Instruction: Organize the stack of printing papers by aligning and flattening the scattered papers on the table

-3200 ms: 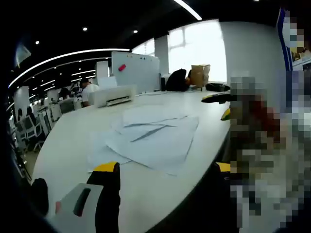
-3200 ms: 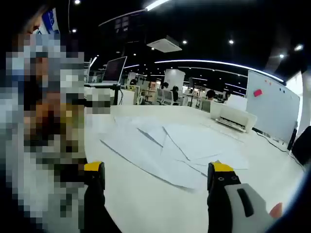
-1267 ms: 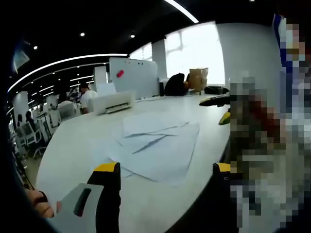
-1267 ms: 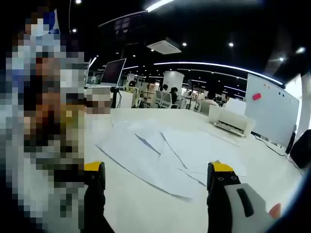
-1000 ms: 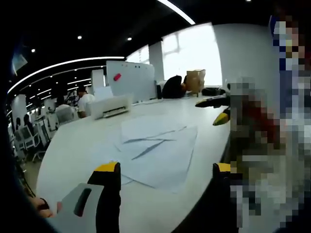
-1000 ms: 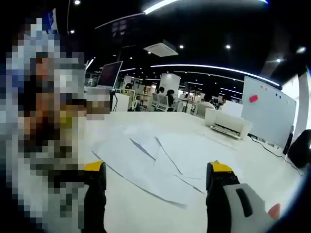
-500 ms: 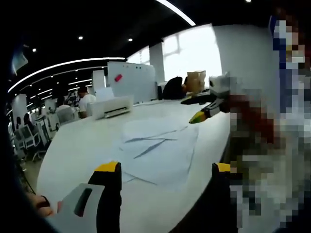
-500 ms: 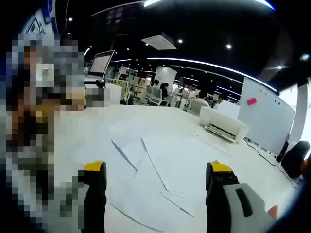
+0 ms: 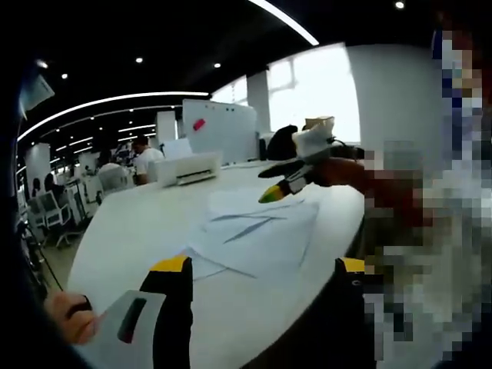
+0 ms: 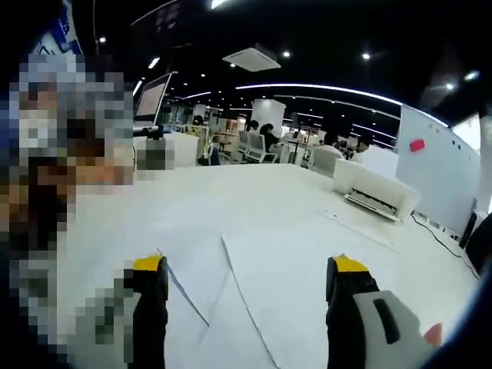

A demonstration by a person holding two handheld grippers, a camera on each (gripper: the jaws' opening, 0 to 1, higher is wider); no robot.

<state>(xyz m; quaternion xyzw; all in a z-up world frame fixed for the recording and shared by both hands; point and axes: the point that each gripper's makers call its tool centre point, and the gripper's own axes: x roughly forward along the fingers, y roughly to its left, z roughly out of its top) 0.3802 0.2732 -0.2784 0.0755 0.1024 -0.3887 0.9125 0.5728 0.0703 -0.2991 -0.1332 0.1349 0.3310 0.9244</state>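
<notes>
Papers [image 9: 254, 234]: several overlapping, table [image 9: 131, 231] | left tool [image 9: 257, 265]: spread | right tool [image 10: 250, 265]: spread

Papers [image 9: 254, 234] lie overlapping on the surface [image 9: 131, 231]. A printer [image 9: 188, 167] sits behind them, a whiteboard [image 9: 219, 131] behind that. The right claw [image 9: 278, 184] hovers over the papers.

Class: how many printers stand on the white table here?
1. The printer sits at the table's far side, beyond the scattered papers, in front of the whiteboard. Others may be hidden.
</notes>
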